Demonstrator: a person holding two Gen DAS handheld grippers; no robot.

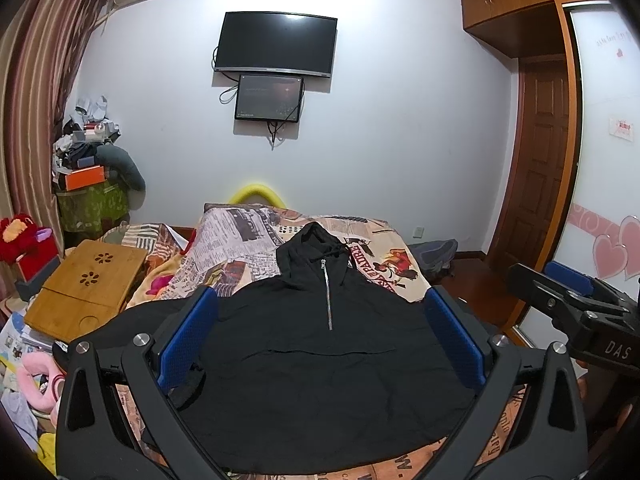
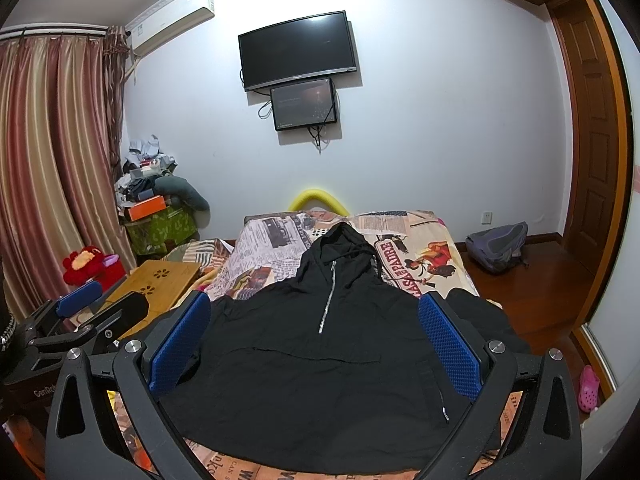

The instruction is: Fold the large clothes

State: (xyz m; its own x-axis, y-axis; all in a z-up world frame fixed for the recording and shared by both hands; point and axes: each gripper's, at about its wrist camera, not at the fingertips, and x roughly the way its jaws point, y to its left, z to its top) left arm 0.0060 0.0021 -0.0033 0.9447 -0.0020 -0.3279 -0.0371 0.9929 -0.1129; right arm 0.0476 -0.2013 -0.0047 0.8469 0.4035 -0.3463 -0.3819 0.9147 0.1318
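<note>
My left claw (image 1: 320, 340) is held spread wide, its two blue-padded fingers (image 1: 188, 336) standing far apart and gripping nothing. It is raised and looks forward and a little downward. My right claw (image 2: 314, 344) is posed the same way: fingers (image 2: 450, 344) splayed to the full, the blue pads facing each other across an empty gap, nothing between them. The two claws hover side by side at about the same height; from the left camera I see the right claw's fingers at the right edge, and from the right camera the left claw at the left edge, both apart.
</note>
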